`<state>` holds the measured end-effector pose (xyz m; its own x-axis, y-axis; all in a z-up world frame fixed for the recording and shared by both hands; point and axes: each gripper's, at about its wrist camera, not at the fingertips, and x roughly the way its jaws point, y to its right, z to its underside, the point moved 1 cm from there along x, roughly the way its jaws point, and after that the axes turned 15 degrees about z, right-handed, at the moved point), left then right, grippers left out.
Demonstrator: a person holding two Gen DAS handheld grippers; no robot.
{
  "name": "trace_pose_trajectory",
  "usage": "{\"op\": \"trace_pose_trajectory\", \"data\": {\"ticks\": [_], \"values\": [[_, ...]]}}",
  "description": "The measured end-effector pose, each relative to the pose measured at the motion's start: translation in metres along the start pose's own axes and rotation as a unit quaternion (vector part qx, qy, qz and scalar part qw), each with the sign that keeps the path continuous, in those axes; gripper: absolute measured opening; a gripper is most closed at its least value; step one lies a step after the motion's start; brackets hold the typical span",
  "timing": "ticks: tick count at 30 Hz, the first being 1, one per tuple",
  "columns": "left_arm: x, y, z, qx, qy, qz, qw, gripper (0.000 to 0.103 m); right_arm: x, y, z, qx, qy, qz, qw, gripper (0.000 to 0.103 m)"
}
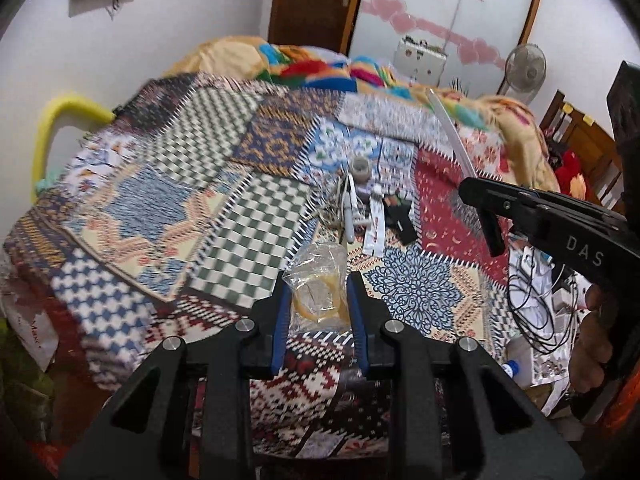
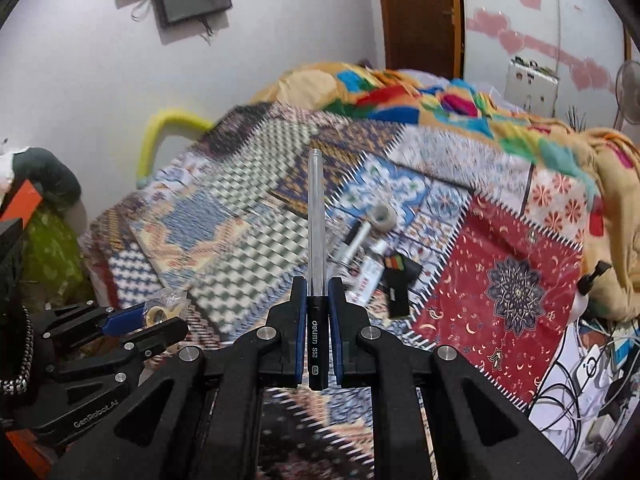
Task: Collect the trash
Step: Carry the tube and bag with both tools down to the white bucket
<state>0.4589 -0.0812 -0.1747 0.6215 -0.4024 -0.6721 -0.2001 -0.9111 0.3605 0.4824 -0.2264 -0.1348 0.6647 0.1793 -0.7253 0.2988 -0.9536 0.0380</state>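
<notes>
1. My left gripper (image 1: 318, 304) is closed most of the way on a crumpled clear plastic bag (image 1: 316, 280) with a yellowish tape roll inside; the blue pads (image 1: 280, 320) press its sides and it hangs above the patchwork bedspread (image 1: 168, 208).
2. My right gripper (image 2: 317, 320) is clamped nearly shut on a clear-barrelled pen (image 2: 316, 240), gripped at its black end, the barrel sticking out ahead past the fingertips.
3. Handling, as I judge it: the bag is light, soft and slippery, so the film could slide out; the grip is better taken across the roll inside, which is the firmer part. The pen is stiff, light and smooth; held at one end it may pivot if the long barrel knocks anything.
4. More trash lies mid-bed in a small pile: a grey tape roll (image 2: 382, 216), a silvery tube (image 2: 354, 246), a white wrapper (image 2: 366, 280) and a black packet (image 2: 398, 284), close together and some touching.
5. Room: the near and left parts of the bedspread are open. To the right, tangled cables (image 2: 576, 376) hang off the bed edge, and a heaped colourful blanket (image 2: 440, 100) closes the far side. The two grippers are near each other, so I would keep them from crossing.
6. No bin shows in either view.
</notes>
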Motion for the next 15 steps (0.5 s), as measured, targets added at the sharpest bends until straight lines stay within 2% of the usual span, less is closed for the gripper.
{"op": "trace_pose_trajectory", "data": {"ticks": [6, 15], "values": [[-0.064, -0.005, 0.005, -0.005, 0.039, -0.017, 0.9991, 0.027, -0.050, -0.033, -0.007, -0.013, 0.029, -0.007, 0.999, 0.010], [-0.161, -0.028, 0.033, -0.021, 0.086, -0.058, 0.9944, 0.027, -0.105, -0.090, -0.004, -0.040, 0.059, -0.037, 0.997, 0.010]]}}
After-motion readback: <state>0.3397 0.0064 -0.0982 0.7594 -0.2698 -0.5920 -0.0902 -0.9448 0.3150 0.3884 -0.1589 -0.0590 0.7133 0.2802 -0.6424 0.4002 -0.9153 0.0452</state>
